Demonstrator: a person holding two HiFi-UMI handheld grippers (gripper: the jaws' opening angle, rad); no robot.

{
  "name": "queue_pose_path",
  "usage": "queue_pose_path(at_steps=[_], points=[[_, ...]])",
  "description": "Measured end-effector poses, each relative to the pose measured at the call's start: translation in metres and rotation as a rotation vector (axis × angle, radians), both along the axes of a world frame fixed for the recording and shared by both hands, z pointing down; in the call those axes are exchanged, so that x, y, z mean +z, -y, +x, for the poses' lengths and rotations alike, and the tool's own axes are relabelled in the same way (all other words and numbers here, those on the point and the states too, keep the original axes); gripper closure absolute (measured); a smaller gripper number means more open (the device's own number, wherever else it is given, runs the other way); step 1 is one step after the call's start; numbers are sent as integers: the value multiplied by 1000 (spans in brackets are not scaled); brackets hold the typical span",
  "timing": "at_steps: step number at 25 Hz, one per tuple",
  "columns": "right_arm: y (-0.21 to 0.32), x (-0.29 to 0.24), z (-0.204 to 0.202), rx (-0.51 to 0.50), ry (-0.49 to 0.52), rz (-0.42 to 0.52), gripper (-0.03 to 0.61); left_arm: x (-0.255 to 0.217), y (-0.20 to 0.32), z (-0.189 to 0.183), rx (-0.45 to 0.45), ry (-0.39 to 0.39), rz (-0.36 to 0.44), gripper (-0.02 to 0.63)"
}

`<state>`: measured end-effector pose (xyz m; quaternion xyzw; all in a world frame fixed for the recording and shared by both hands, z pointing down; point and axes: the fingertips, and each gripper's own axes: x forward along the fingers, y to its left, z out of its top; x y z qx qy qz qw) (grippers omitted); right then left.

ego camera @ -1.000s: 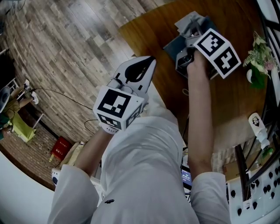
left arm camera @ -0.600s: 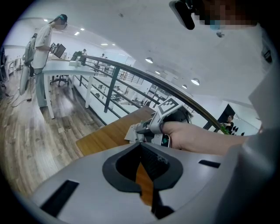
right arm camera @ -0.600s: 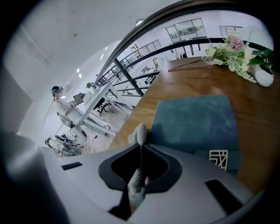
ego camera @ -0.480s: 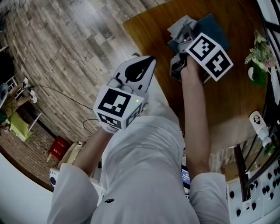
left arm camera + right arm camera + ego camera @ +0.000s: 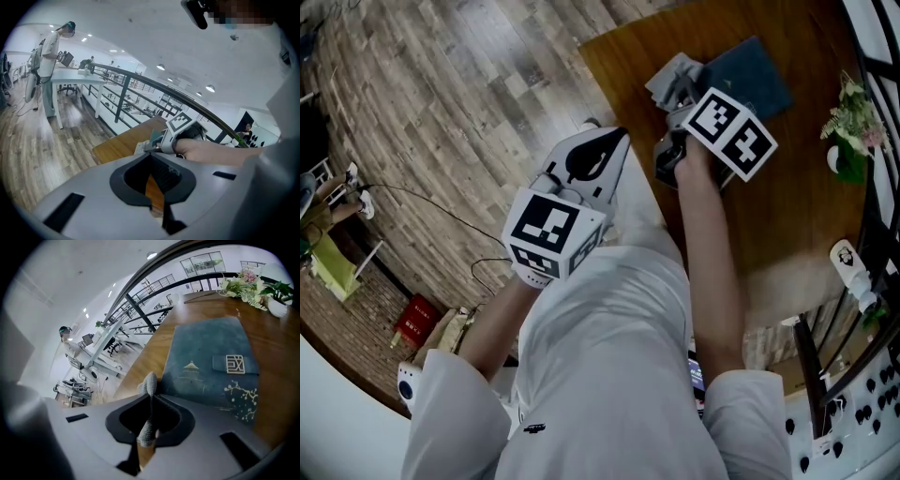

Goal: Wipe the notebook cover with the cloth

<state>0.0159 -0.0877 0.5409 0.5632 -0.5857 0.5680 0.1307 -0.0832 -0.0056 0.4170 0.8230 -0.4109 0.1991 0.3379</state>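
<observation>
The right gripper (image 5: 150, 396) has its jaws pinched narrow on a grey knitted cloth (image 5: 149, 382). A fold of the cloth runs down between the jaws and its free end pokes out past the tips. In the head view the cloth (image 5: 669, 77) bunches in front of this gripper (image 5: 679, 92), at the corner of the notebook nearest the table's edge. It seems to touch the cover's border there, though I cannot tell whether it is pressing down.

The notebook (image 5: 208, 352) lies flat on the wooden table (image 5: 277, 341). Its dark blue-green cover shows a gold pagoda print, a strap with a metal emblem and a pale blossom sprig. Nearly all of the cover (image 5: 752, 73) stretches bare beyond the cloth.

No dust or wet streak shows, so nothing tells how much of the cover is already wiped. Judging from the cloth's place at the rim, the wiping is either at the end of a stroke or about to start one, and the strap area and far side are still to be covered.

The left gripper (image 5: 155, 158) has its jaws drawn together with nothing between them. It hangs idle (image 5: 617, 141) over the plank floor beside the table.
</observation>
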Motion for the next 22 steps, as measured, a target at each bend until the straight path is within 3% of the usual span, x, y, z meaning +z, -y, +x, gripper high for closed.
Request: queue_pose_path(at_steps=[9,15,22], points=[[-41,-14,-28,-63,97,-43,549,-25,-1,-12,-24,5,42,594],[-65,-55,-27,-122,123,7,549,-53,-6,-9,-25,0,74,595],[-75,-129,-3,-199,89,132,549,-89,-16,0,-20,-24,105,595]])
